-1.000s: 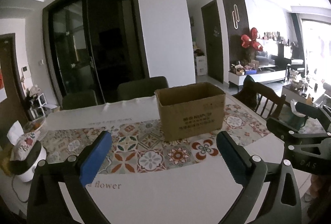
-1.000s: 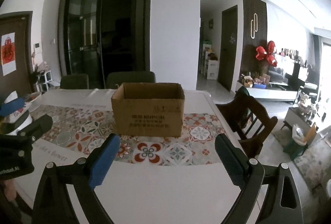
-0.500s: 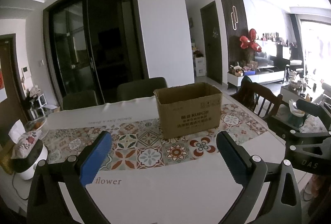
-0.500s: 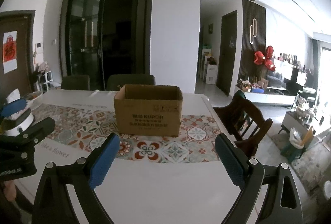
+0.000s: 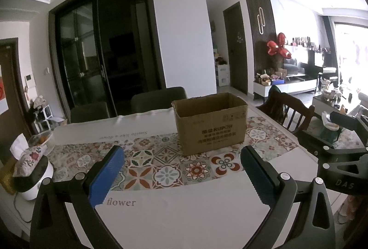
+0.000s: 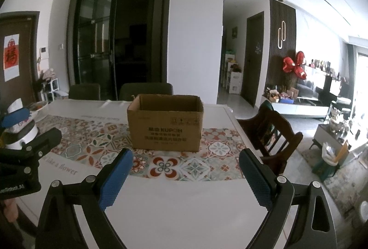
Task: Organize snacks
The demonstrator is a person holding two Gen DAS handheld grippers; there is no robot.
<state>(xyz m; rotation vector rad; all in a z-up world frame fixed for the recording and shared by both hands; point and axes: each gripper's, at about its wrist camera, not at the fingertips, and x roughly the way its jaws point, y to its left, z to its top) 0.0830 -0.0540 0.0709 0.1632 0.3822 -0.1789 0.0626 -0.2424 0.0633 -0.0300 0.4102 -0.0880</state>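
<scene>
Holding both tools above the near white edge of the bench [image 5: 184, 221], the person has not picked anything yet. The left gripper [image 5: 181, 170] has its fingers [image 5: 107, 176] wide apart with nothing between them, and the right gripper [image 6: 185, 174] is spread and empty in the same way. Further on lies the patterned runner [image 6: 165, 165], and on it stands the open cardboard box [image 6: 165, 131], upright, well apart from both grippers. Its inside is hidden from these views, and no snack is visible on the bench. At the far left there is a tissue holder [image 5: 27, 157] and a small basket [image 5: 42, 138]. I judge that the task is at its very start: the next move calls for finding the snacks first, perhaps outside the views, then closing on one and carrying it to the box.
</scene>
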